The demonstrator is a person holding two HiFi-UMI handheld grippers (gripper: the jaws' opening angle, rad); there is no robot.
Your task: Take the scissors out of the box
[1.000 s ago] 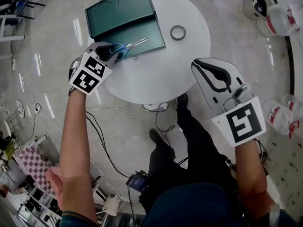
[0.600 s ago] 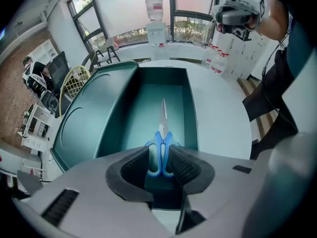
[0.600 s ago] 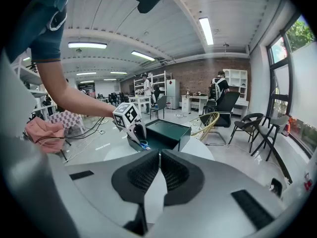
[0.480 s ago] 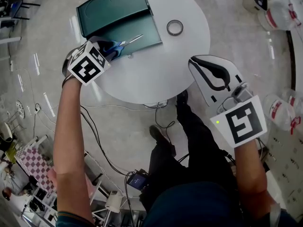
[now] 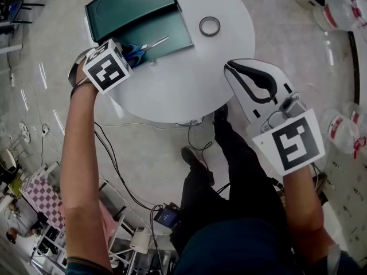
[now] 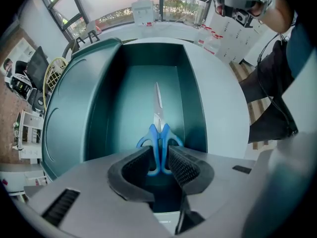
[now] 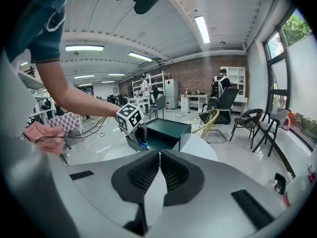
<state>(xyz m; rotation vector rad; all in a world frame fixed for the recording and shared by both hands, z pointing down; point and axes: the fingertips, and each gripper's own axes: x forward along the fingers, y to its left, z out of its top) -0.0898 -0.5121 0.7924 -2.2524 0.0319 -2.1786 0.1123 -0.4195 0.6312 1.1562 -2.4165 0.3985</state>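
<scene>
Blue-handled scissors (image 5: 147, 46) lie in the tray of an open dark green box (image 5: 133, 9) on the round white table (image 5: 189, 79), blades shut. My left gripper (image 5: 131, 55) points straight down over the handles. In the left gripper view the scissors (image 6: 157, 127) lie along the gap of the gripper (image 6: 161, 160), handles between the pads. The jaws have just been opening and do not press on the handles. My right gripper (image 5: 231, 67) hovers at the table's near right edge, shut and holding nothing. The right gripper view shows the right gripper (image 7: 159, 157) facing the box (image 7: 166, 132).
A roll of tape (image 5: 209, 26) lies on the table right of the box. Cables (image 5: 123, 176) trail over the floor under the table's near edge. Water bottles (image 5: 338, 16) stand on the floor at the right. Chairs (image 7: 247, 120) stand beyond the table.
My left gripper has sunk onto the scissors' handles and rolled, showing another face of its marker cube. The scissors have stayed in the box. The right gripper has dropped slightly.
</scene>
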